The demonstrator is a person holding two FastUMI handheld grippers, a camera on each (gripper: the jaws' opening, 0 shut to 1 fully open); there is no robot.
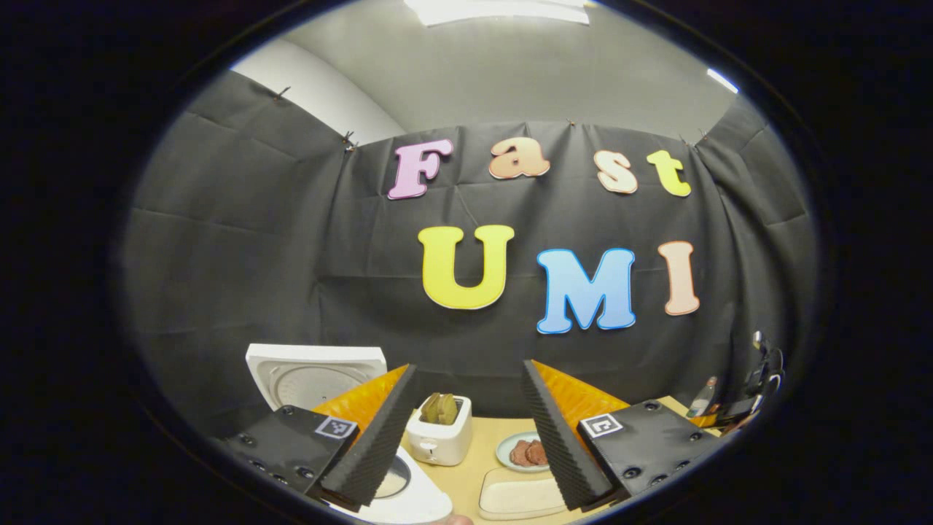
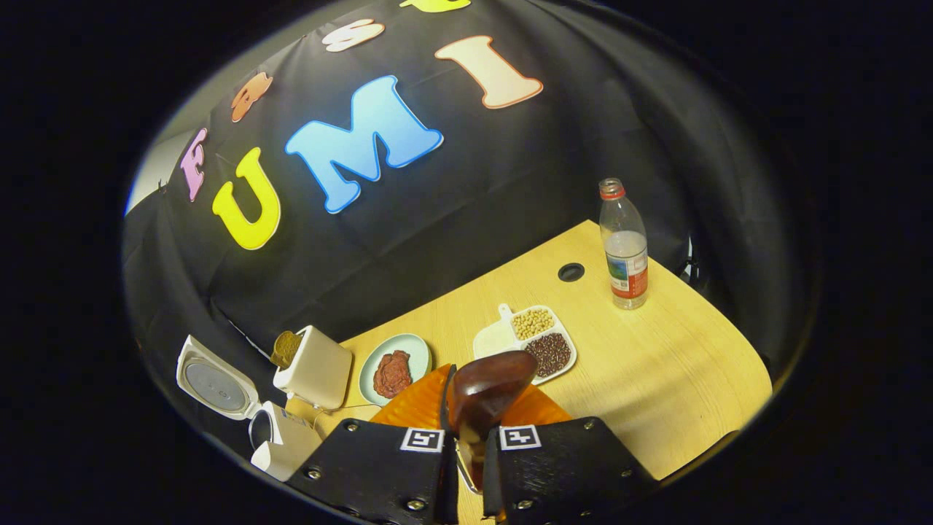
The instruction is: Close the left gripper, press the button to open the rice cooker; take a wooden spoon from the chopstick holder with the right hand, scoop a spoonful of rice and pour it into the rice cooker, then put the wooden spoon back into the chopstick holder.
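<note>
Wooden table (image 2: pixel 678 364): near edge cut off. Rice cooker (image 2: pixel 240 408): white, lid upright and open; body half hidden behind the left gripper (image 1: pixel 466 437), whose fingers stand wide apart over the table, holding nothing. Chopstick holder (image 2: pixel 313 368): white, beside the cooker, contents hard to make out. Water bottle (image 2: pixel 623 244): upright, far corner. Divided tray (image 2: pixel 528 339): beans and grains. Plate (image 2: pixel 397 368): reddish food. Right gripper (image 2: pixel 466 430): clamped on the wooden spoon (image 2: pixel 485 386), bowl raised, handle hidden between the fingers.

Bright overhead ceiling light (image 1: pixel 503 9), sharp focus, strong fisheye bending at edges.
</note>
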